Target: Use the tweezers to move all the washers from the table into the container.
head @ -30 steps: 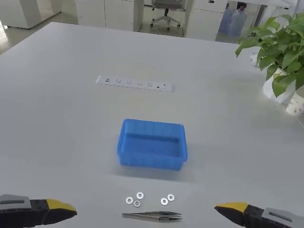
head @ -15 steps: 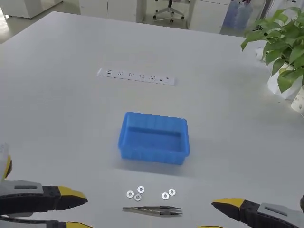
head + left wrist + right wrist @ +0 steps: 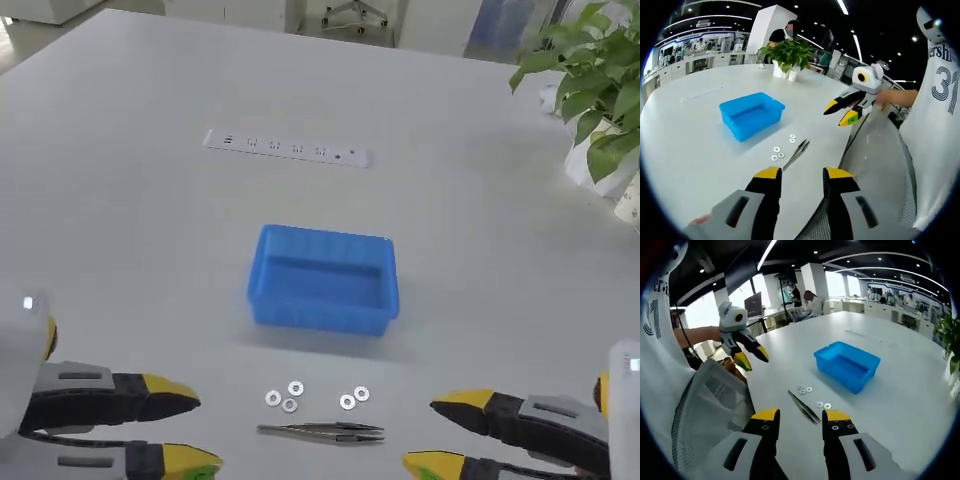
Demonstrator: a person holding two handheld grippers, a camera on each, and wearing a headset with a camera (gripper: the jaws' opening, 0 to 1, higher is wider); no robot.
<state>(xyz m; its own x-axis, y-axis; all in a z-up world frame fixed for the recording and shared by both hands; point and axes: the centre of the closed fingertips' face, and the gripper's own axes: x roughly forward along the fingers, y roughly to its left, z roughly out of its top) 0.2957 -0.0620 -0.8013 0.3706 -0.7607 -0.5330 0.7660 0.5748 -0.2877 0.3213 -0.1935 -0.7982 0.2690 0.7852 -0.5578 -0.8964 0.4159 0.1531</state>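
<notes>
- A blue container (image 3: 322, 278) is seen standing on the white counter (image 3: 120, 230), its open top upward.
- Five washers (image 3: 295, 388) are laid flat on the counter on the person's side of the container, apart from it. Three are clustered off its left half and two sit side by side off its right half.
- The tweezers (image 3: 320, 431) are laid flat just past the washers from the container, lengthwise along its near wall, apart from both grippers.
- The left gripper (image 3: 208, 432) is held to the near left of the container, further from it than the washers. Its jaws are parted, with nothing between them.
- The right gripper (image 3: 420, 434) is held to the near right of the container, at a like remove. Its jaws are likewise spread and nothing is gripped.
- In each gripper view the container is seen beyond the washers and tweezers, with the other gripper off to one side.
- A power strip (image 3: 286, 149) is laid on the far side of the container, roughly parallel to its far wall and well apart from it.
- A potted plant (image 3: 595, 70) is seen well off to the far right of the container.
</notes>
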